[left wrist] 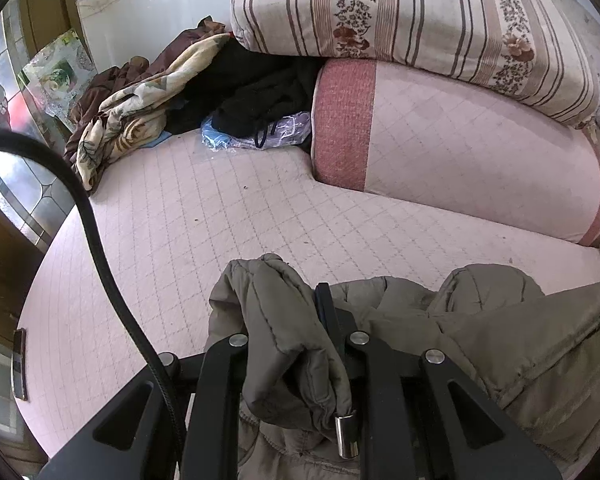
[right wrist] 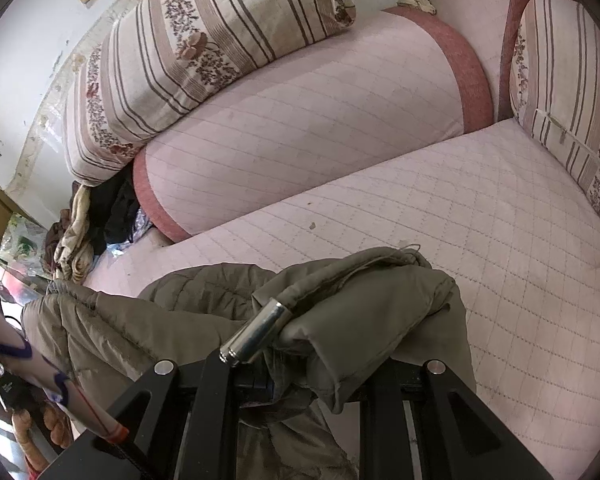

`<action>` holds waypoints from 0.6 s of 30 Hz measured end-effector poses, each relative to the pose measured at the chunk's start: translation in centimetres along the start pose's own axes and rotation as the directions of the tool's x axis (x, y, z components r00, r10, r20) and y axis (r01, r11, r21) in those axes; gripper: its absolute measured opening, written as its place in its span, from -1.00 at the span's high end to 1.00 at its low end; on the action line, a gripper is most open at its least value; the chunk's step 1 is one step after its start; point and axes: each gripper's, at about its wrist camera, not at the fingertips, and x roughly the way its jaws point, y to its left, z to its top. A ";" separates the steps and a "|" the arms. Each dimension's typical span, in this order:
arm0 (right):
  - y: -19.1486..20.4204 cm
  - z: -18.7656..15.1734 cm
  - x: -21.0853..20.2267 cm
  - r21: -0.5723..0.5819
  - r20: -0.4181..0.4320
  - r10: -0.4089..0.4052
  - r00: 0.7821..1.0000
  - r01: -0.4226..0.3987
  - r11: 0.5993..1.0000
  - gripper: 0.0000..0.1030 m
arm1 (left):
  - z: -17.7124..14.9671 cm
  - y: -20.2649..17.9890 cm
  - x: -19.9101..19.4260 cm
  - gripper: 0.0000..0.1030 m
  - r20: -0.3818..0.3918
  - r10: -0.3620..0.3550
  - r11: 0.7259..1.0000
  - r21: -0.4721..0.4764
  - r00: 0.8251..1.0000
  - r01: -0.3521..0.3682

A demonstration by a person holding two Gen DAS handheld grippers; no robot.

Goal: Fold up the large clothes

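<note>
Bunching inside each claw, apparently pinched, hangs the padded jacket (left wrist: 500, 344).

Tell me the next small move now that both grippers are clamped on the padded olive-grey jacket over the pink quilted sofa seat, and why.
Probably lower both ends onto the pink quilted sofa seat and spread them apart. The left gripper and right gripper each pinch a bunched fold of the padded olive-grey jacket, which sags crumpled between them.

Daylight is coming through the leaded glass window (left wrist: 4, 80) on my left, falling on the pink quilted sofa (left wrist: 228, 216) and its striped floral cushions (left wrist: 400, 12) against a stained white wall (right wrist: 24, 48).
</note>
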 end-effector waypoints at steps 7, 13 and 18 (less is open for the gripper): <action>-0.5 0.3 3.0 0.004 -0.030 -0.040 0.999 0.040 0.999 0.63 | 0.2 -1.1 2.9 0.68 -0.026 0.042 0.999 0.018 0.999 -0.041; -1.3 0.5 5.8 0.026 -0.058 -0.057 0.997 0.059 0.998 0.62 | 0.2 -1.9 5.6 0.67 -0.050 0.067 0.997 0.035 0.996 -0.065; -2.1 0.5 7.9 0.050 -0.084 -0.052 0.995 0.057 0.997 0.59 | -0.1 -2.3 7.6 0.66 -0.065 0.068 0.997 0.036 0.996 -0.066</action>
